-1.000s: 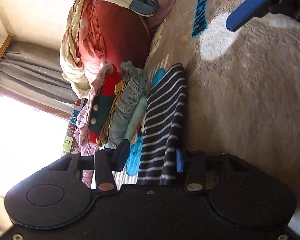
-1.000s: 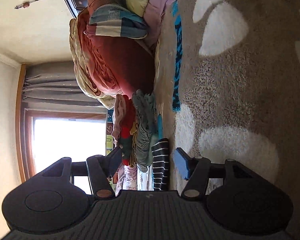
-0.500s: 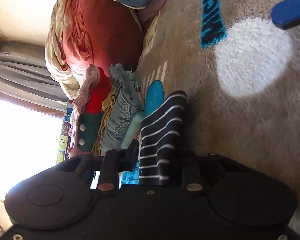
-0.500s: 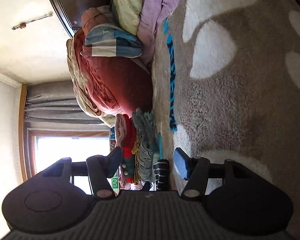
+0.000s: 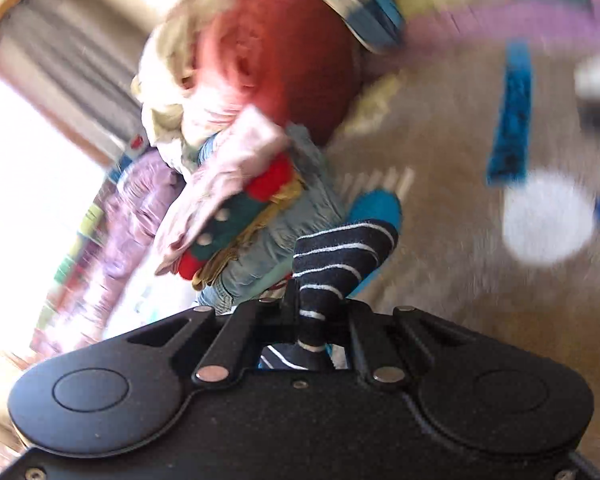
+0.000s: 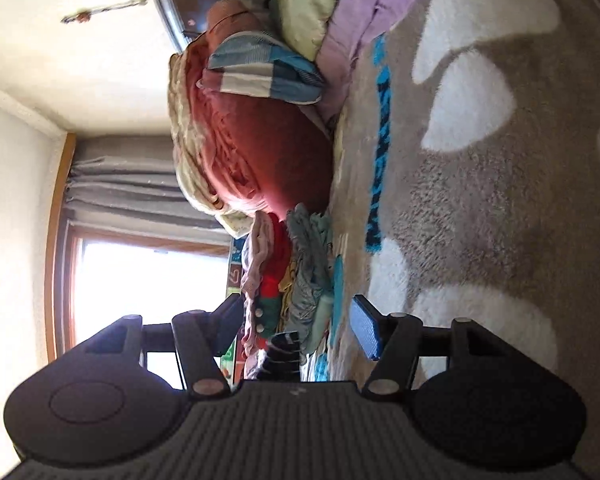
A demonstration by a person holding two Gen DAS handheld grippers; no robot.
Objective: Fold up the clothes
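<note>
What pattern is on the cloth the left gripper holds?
Dark navy with thin white stripes, clearest in the left wrist view.

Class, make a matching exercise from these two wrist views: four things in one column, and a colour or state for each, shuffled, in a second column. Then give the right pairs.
Things:
1. left gripper
2. right gripper
3. striped garment
4. large bundle of bedding

States or colours:
A. red
B. open, nothing between its fingers
C. navy with white stripes
D. shut on cloth

Pairs: 1-D, 2-B, 3-C, 4-A
</note>
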